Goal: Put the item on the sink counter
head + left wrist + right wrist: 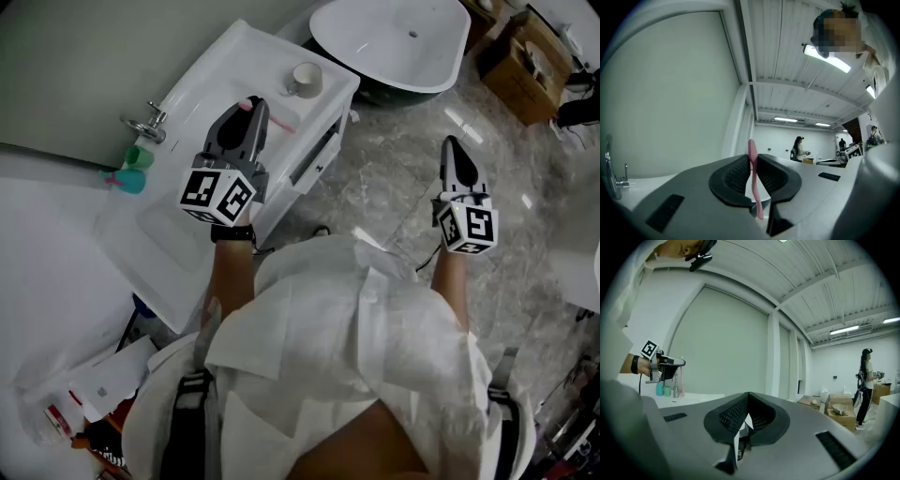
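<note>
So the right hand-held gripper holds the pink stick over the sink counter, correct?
No: the left hand-held gripper holds the pink stick over the sink counter, per the left gripper view. The right hand-held gripper is shut, empty.

White sink counter (pixel 202 89), chrome faucet (pixel 148 122) on it, green cup (pixel 141 156) and blue cup (pixel 130 180) just beside faucet, pale round cup (pixel 305 80) well apart from faucet.

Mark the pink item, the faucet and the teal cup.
pink item (pixel 754 173), left gripper view, middle of its thin shaft.
faucet (pixel 148 123), head view, its chrome body.
teal cup (pixel 132 180), head view, its side wall.
</note>
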Action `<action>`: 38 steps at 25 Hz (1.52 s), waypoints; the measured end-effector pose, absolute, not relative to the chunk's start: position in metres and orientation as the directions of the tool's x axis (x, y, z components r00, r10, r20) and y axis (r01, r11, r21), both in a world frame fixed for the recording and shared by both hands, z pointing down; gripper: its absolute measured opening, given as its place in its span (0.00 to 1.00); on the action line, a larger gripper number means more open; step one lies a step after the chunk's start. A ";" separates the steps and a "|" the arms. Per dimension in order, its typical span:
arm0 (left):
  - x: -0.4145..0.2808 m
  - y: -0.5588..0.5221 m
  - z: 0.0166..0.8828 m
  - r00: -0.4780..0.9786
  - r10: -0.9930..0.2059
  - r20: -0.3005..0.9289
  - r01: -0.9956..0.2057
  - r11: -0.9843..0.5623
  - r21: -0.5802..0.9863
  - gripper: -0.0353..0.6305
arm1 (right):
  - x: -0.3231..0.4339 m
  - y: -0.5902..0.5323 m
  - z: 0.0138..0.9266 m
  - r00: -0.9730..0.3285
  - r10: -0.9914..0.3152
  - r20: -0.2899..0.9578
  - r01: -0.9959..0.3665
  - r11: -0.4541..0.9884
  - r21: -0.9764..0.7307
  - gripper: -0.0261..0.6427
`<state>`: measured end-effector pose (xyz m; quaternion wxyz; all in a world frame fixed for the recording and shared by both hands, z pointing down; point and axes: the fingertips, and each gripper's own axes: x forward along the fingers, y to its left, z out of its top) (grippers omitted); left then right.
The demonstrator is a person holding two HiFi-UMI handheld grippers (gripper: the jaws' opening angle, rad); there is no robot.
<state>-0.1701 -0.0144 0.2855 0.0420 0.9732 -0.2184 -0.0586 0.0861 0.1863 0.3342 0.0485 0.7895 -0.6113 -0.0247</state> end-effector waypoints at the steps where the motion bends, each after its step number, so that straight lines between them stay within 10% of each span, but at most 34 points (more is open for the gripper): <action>1: -0.170 -0.015 0.285 0.898 -0.429 -0.096 -0.419 -0.901 0.108 0.13 | 0.086 0.186 0.334 0.252 -0.967 0.020 -0.962 -0.249 0.109 0.05; 38: -0.190 -0.052 0.293 0.888 -0.450 -0.097 -0.434 -0.889 0.145 0.13 | 0.065 0.133 0.336 0.198 -0.979 0.042 -0.977 -0.194 0.085 0.05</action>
